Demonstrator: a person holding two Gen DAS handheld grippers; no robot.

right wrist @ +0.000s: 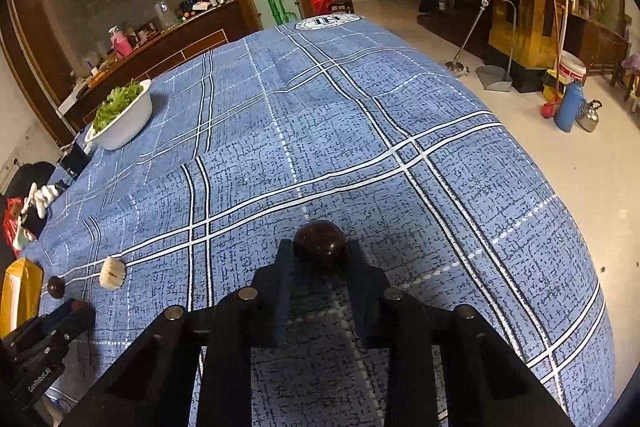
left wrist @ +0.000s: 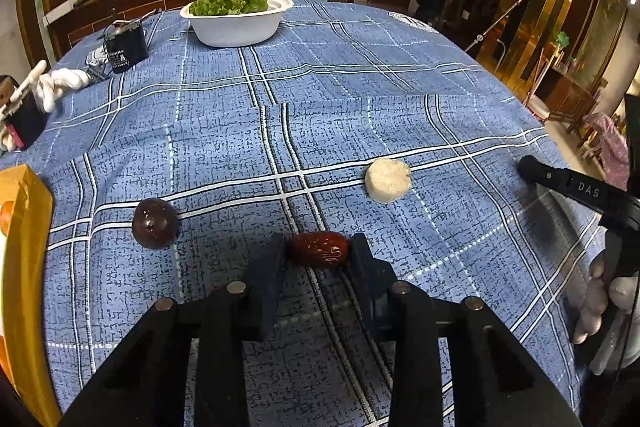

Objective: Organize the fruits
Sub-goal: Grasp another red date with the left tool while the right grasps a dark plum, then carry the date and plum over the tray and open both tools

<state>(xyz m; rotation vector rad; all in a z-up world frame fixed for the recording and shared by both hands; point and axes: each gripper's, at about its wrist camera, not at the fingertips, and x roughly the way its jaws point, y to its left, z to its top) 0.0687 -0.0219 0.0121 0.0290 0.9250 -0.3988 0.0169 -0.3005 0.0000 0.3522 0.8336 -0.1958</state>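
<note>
My left gripper (left wrist: 318, 251) is shut on a red date (left wrist: 319, 249), low over the blue plaid tablecloth (left wrist: 360, 87). A dark round plum (left wrist: 155, 223) lies to its left and a pale banana slice (left wrist: 387, 180) to its upper right. My right gripper (right wrist: 320, 251) is shut on a second dark plum (right wrist: 320, 241) just above the cloth. In the right wrist view the banana slice (right wrist: 112, 272), the first plum (right wrist: 55, 286) and the left gripper (right wrist: 60, 323) show at far left.
A white bowl of lettuce (left wrist: 238, 13) stands at the far side of the table. A yellow box (left wrist: 20, 267) sits at the left edge. A dark jar (left wrist: 125, 47) and white gloves (left wrist: 60, 83) lie at the back left. The table edge drops off on the right.
</note>
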